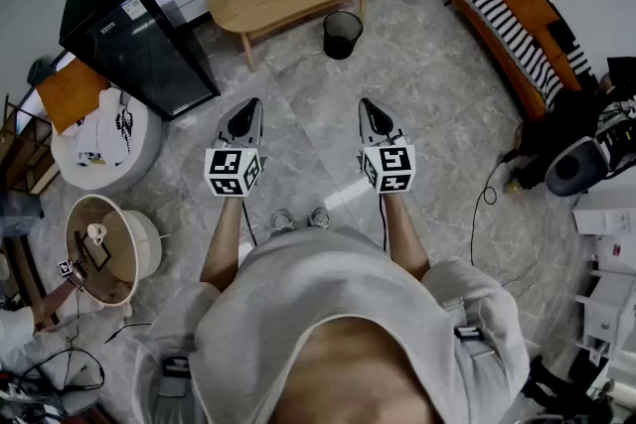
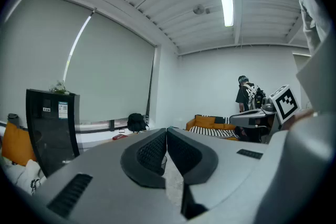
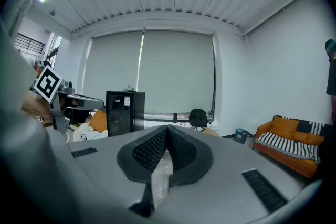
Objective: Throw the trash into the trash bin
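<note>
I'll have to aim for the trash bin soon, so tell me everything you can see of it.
The trash bin is a round black basket, seemingly mesh, open-topped and upright on the pale marbled floor. It stands just in front of the oval wooden table, near one leg; whether they touch is unclear. Its inside is dark.

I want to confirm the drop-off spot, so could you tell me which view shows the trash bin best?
The head view: the black mesh trash bin stands in full on the floor beside the wooden table. In both gripper views the shut jaws stand in front of it.
</note>
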`<state>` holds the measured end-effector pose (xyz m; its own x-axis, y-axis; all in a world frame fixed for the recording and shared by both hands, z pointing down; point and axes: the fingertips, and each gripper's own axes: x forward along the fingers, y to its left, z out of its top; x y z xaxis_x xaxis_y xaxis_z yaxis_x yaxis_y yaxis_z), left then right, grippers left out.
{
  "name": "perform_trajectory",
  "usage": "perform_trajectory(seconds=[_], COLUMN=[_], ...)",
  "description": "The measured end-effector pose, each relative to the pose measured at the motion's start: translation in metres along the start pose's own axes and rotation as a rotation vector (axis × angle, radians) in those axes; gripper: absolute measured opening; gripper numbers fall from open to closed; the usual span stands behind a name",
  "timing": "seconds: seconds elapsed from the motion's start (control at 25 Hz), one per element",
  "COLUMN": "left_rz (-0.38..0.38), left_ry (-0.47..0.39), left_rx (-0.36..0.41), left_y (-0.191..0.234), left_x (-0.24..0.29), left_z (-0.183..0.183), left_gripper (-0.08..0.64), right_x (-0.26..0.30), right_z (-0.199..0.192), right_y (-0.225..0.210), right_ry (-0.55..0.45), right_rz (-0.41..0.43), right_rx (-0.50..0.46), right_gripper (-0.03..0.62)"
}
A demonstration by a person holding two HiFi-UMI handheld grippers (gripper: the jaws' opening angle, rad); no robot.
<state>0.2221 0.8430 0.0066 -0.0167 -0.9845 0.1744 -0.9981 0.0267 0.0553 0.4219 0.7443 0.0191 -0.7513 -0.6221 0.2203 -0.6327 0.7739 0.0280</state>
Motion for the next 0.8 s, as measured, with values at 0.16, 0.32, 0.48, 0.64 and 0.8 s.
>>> perform_trajectory(seconds=[0.16, 0.32, 0.48, 0.64, 0.8], left_rz=[0.001, 0.002, 0.006, 0.009, 0.011], left_ry=[-0.008, -0.012, -0.011, 0.001, 0.013], left_rx=[0.003, 0.008, 0.003, 0.000, -0.006], left_y=[-0.008, -0.015, -0.021, -0.026, -0.028], left_x=[0.008, 0.014, 0.018, 0.024, 0.030], left_z=[0.005, 0.008, 0.006, 0.001, -0.006], left_gripper=[0.021, 0.021, 0.021, 0.021, 0.021], right_x=[0.002, 0.005, 0.008, 0.012, 0.020], right_z=[0.001, 0.001, -0.001, -0.002, -0.007], right_y=[-0.009, -0.015, -0.018, -0.024, -0.026], right_ry=[-0.003, -0.007, -0.014, -0.024, -0.018], right_rz=[0.007, 0.015, 0.032, 0.029, 0.045], right_rx=[-0.008, -0.012, -0.005, -0.006, -0.005], right_gripper=[0.029, 0.029, 0.029, 0.031, 0.031])
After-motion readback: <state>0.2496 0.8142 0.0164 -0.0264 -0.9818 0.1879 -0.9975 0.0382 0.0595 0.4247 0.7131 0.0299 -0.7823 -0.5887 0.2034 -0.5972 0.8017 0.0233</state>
